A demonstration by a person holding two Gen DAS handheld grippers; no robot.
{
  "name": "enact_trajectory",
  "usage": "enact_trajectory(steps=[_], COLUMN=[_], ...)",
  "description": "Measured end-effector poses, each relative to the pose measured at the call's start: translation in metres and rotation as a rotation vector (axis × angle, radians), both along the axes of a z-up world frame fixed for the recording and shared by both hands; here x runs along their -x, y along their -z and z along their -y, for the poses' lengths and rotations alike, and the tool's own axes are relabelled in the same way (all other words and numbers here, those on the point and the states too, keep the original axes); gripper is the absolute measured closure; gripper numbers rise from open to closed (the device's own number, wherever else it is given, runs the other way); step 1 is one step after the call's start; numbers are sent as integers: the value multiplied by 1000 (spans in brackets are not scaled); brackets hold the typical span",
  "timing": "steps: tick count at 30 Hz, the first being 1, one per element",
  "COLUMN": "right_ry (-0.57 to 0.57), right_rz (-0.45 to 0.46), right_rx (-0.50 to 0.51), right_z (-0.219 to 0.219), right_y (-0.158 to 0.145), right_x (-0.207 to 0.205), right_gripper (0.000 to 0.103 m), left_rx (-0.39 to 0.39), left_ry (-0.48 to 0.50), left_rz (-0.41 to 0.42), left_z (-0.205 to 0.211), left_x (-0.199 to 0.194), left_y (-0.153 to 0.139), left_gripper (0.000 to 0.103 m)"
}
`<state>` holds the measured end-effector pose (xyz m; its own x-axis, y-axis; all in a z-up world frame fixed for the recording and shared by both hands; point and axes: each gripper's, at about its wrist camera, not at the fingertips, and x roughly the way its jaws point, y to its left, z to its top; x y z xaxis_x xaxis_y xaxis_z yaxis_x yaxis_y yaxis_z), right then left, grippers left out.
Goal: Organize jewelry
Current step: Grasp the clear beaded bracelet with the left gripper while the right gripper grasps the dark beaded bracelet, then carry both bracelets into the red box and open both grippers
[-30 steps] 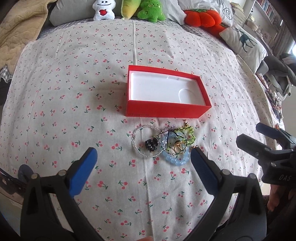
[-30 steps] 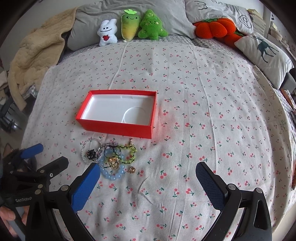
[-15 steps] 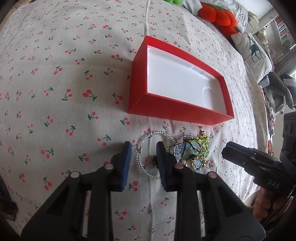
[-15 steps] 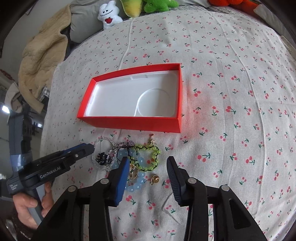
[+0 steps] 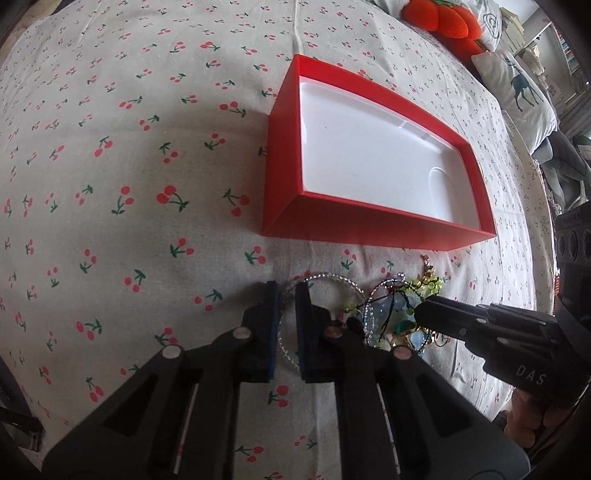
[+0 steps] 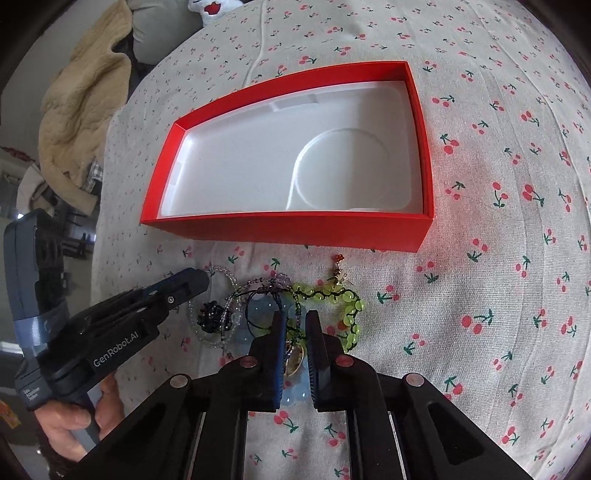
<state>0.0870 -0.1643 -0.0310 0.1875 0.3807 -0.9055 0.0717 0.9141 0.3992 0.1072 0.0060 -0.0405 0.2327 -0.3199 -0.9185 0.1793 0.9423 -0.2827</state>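
Observation:
A red box with a white insert lies open on the cherry-print bedspread; it also shows in the right wrist view. Just in front of it lies a tangle of jewelry: a clear bead bracelet, a green bead bracelet, pale blue beads, a black bead cluster and a gold piece. My left gripper is nearly shut around the clear bracelet's left rim. My right gripper is nearly shut over the green strand and gold piece.
An orange plush and a deer-print pillow lie beyond the box. A beige blanket hangs off the bed's left side. A small red-and-gold charm lies by the box's front wall.
Both grippers have dropped down onto the jewelry pile and narrowed from wide open to nearly shut. The box and jewelry have not moved.

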Motion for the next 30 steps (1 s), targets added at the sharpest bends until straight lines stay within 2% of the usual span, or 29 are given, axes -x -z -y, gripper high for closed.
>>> enact_trajectory(steps=[2, 8, 15, 18, 19, 24, 25, 28, 30], right_ry=[4, 3, -15, 3, 12, -2, -12, -31, -53], right_rz=[6, 61, 138, 140, 124, 85, 91, 129, 162], right_rx=[-3, 14, 35, 46, 41, 46, 47, 64, 89], right_z=[0, 0, -3, 1, 4, 1, -2, -12, -17], right_y=[-2, -18, -43, -40, -37, -30, -31, -36, -40], right_x=[0, 5, 16, 15, 14, 10, 10, 11, 12], right_gripper=[98, 100, 100, 96, 86, 83, 77, 29, 28], left_rx=[-4, -17, -14, -33, -40, -67, -69, -72, -71], left_ry=[1, 6, 5, -15, -23, -59, -63, -75, -81], left_rz=[7, 65, 139, 148, 146, 132, 133, 137, 137], left_z=[0, 8, 3, -5, -9, -21, -23, -30, -35], left_x=[0, 6, 16, 18, 19, 18, 18, 20, 21], left_y=[-1, -16, -41, -42, -41, -35, -35, -35, -35], left_gripper=[97, 99, 99, 99, 99, 99, 99, 99, 99])
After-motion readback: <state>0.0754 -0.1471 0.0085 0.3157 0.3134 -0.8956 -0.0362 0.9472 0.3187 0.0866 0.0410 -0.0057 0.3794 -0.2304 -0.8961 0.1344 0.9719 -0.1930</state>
